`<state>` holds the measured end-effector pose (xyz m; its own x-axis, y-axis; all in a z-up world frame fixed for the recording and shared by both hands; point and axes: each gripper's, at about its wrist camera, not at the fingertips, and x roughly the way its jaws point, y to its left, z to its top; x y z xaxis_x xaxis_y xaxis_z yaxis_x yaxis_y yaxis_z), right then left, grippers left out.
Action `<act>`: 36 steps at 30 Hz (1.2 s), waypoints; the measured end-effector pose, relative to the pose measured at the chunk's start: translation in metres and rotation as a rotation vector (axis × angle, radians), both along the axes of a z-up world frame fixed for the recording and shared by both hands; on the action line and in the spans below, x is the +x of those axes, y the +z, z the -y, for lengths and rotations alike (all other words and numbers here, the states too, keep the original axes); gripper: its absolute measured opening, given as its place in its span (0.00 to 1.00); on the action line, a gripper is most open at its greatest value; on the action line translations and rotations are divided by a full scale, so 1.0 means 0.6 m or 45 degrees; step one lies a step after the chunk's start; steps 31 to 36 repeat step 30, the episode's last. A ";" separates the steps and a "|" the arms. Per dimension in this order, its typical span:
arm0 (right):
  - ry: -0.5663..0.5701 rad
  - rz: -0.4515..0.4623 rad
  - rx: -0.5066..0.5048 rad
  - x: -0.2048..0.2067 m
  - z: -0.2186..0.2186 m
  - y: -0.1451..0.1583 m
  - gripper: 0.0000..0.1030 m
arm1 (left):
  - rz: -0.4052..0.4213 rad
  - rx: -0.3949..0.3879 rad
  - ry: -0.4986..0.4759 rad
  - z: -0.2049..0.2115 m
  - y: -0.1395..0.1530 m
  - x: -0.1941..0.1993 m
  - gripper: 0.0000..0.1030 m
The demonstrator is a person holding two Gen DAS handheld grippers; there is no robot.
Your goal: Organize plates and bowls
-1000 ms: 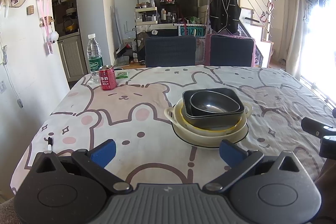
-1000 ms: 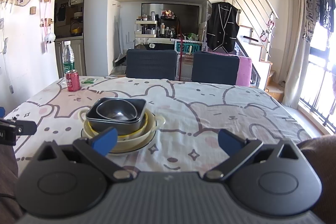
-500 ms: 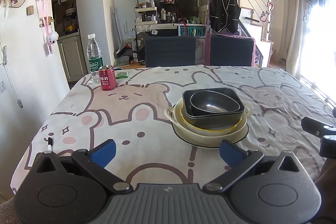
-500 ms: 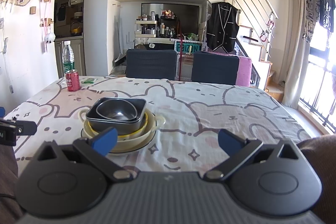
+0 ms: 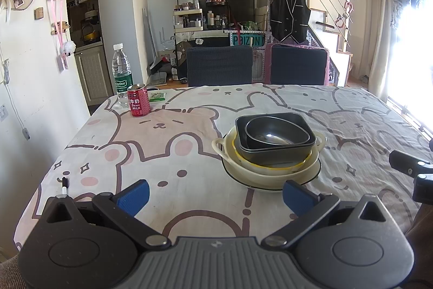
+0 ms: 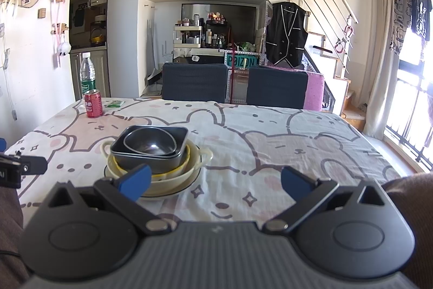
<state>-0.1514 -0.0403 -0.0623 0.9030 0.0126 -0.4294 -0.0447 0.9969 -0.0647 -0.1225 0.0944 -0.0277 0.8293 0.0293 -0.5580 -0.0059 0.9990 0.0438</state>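
Both grippers hover low over the near edge of the bench (image 5: 189,126), pointing level across the bunny-print cloth. The left gripper (image 5: 215,194) has its 2 blue fingers (image 5: 134,192) spread wide, holding nothing; the right gripper (image 6: 215,182) is the same, its fingers (image 6: 296,180) wide apart and empty. The stack of dishes (image 5: 270,151) sits mid-bench: a dark round bowl (image 6: 150,142) nested in a dark square dish (image 6: 173,157), inside yellow and cream bowls, on a dark-rimmed plate (image 5: 270,187). It lies just ahead and right of the left gripper, ahead and left of the right one, touching neither. A red can (image 5: 138,104) and a water bottle (image 5: 121,75) stand at the far left corner.
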 end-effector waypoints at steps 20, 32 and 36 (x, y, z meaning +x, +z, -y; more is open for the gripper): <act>0.001 -0.003 -0.002 -0.001 0.000 0.000 1.00 | 0.000 0.000 -0.001 0.000 0.000 0.000 1.00; -0.001 -0.003 -0.001 -0.001 -0.001 0.000 1.00 | -0.002 -0.009 -0.003 -0.003 0.001 0.000 1.00; -0.001 -0.003 -0.001 -0.001 -0.001 0.000 1.00 | -0.002 -0.009 -0.003 -0.003 0.001 0.000 1.00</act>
